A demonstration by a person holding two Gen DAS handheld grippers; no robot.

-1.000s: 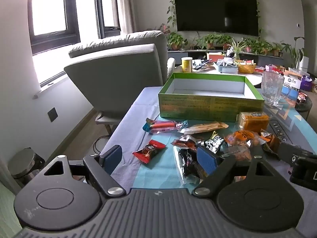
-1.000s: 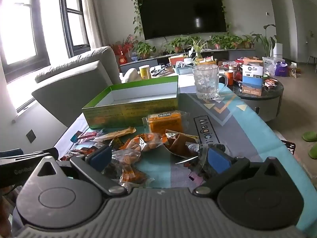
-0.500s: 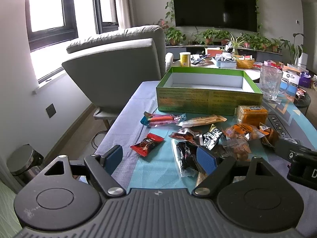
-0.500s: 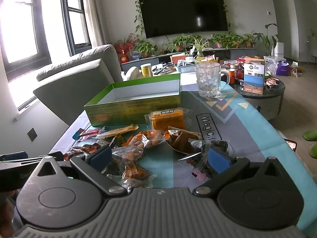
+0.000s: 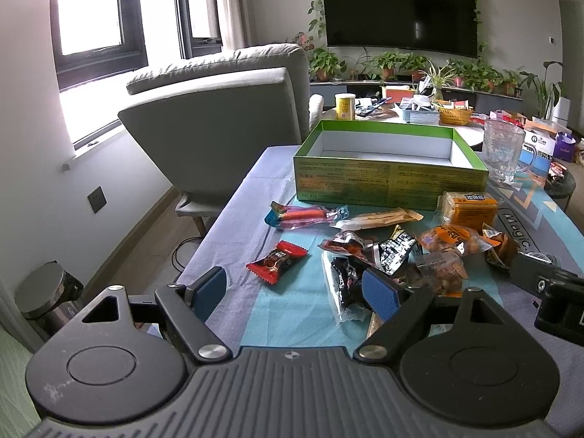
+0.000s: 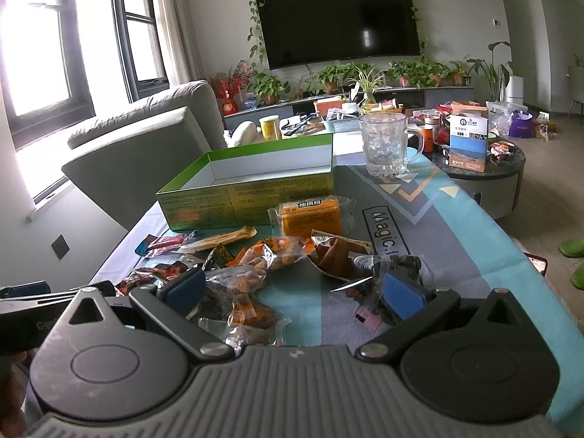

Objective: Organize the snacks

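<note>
— Around the pile? One green box (image 5: 388, 182) at the far side, open and bare inside. One glass mug (image 6: 387, 146) right of it, one orange packet (image 6: 310, 215) against its front wall.

— In the way? Loose snacks (image 6: 277, 255) heaped before both grippers; exact count hard to give, wrappers overlapping. One red candy (image 5: 276, 261) lying apart.

— Left gripper (image 5: 294, 290)? Spread wide, gripping nothing.

— Right gripper (image 6: 292, 292)? Parted over clear bags, pads not pressing any.

Home living room, wall-mounted television (image 6: 341, 22), grey armchair (image 5: 226, 116), row of potted plants (image 6: 416, 71), windows (image 5: 91, 18)
</note>
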